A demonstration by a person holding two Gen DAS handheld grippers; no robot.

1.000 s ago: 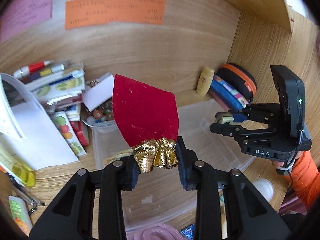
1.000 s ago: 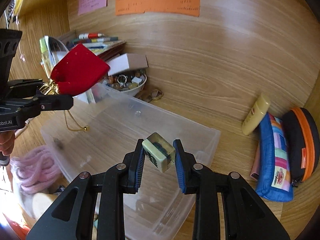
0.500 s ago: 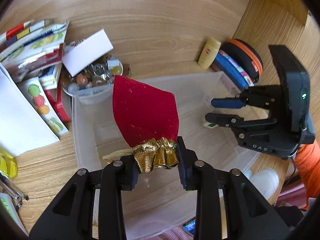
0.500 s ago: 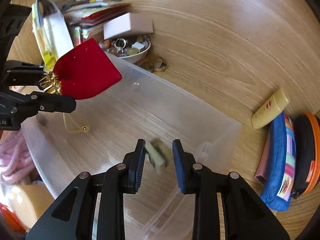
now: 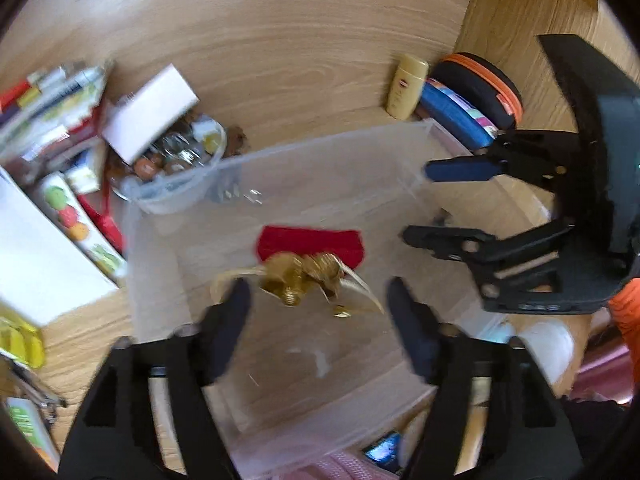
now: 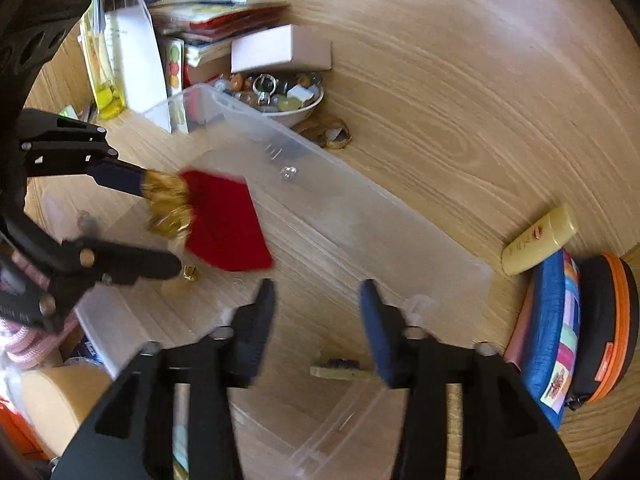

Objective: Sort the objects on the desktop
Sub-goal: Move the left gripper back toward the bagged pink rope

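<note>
The left gripper (image 5: pixel 316 308) is spreading its jaws, and the red pouch (image 5: pixel 310 246) with its gold-gathered neck is dropping free just ahead of the fingertips, touched by neither pad. The gold neck is hanging between the two fingers and the red body is pointing away beyond them, over the floor of the clear plastic bin (image 5: pixel 160 280). In the right wrist view the same pouch (image 6: pixel 226 222) is showing between the left gripper's two fingers, blurred with motion.

The right gripper (image 6: pixel 316 300) is also widening its jaws, with nothing between them. A small pale tile (image 6: pixel 338 370) is lying on the bin (image 6: pixel 360 208) floor just below and behind the right-hand blue pad, apart from both pads.

Past both sets of jaws, beyond the bin's far wall, a bowl of trinkets (image 6: pixel 288 100) is sitting beside a white box (image 6: pixel 280 50). Off to the right of the right jaws, a yellow tube (image 6: pixel 538 240) is leaning against a blue pencil case (image 6: pixel 554 336).
</note>
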